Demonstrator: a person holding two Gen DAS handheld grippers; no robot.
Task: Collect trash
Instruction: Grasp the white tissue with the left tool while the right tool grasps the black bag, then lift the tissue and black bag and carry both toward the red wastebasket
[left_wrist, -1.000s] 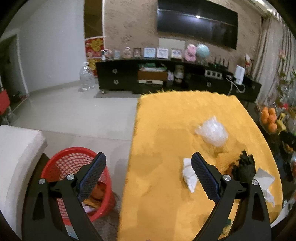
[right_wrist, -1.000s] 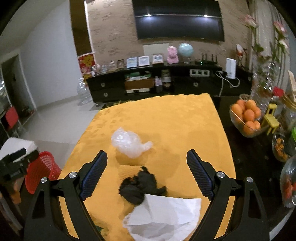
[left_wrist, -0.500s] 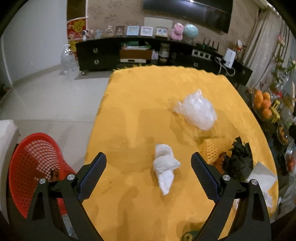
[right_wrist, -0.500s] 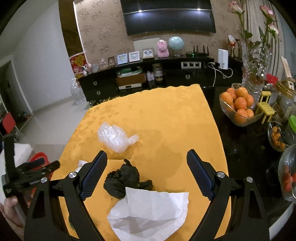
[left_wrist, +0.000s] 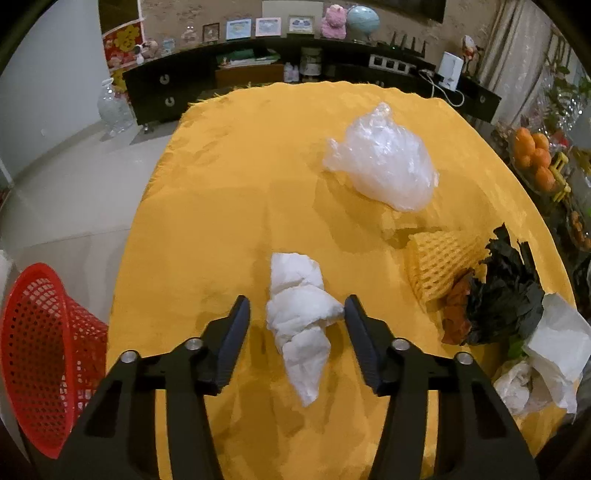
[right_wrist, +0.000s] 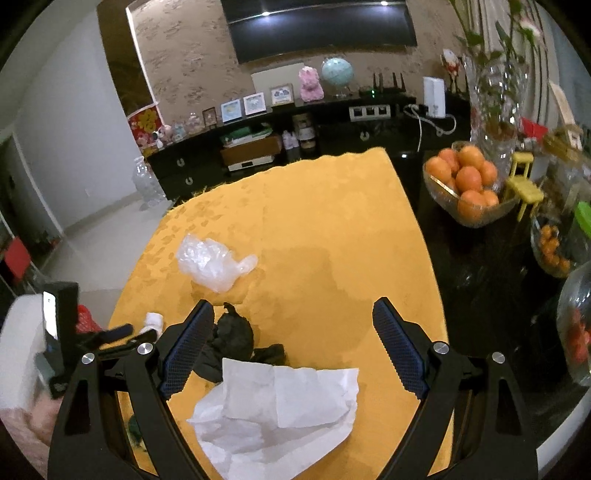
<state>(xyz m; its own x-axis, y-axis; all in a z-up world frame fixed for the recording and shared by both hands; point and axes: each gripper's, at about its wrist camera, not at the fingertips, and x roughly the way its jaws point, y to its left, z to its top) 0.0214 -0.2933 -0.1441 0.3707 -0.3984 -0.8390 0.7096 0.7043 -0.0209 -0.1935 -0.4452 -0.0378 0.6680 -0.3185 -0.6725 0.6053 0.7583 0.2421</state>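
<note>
A crumpled white tissue (left_wrist: 301, 314) lies on the yellow tablecloth (left_wrist: 229, 192), between the fingers of my open left gripper (left_wrist: 297, 310), which straddles it without closing. A clear plastic bag (left_wrist: 380, 166), a yellow foam fruit net (left_wrist: 439, 262), black crumpled plastic (left_wrist: 506, 291) and white paper (left_wrist: 557, 339) lie to its right. My right gripper (right_wrist: 293, 317) is open and empty above a white paper sheet (right_wrist: 284, 406) and the black plastic (right_wrist: 232, 336). The left gripper (right_wrist: 129, 332) and the tissue (right_wrist: 154, 320) show in the right wrist view.
A red mesh basket (left_wrist: 33, 354) stands on the floor left of the table. A glass bowl of oranges (right_wrist: 465, 184), a vase, jars and a small yellow chair crowd the dark surface on the right. A black TV cabinet (left_wrist: 258, 70) runs along the far wall.
My left gripper moved from over the red basket to the right and down onto the table, and now straddles the white tissue. My right gripper rose and drew back slightly.
</note>
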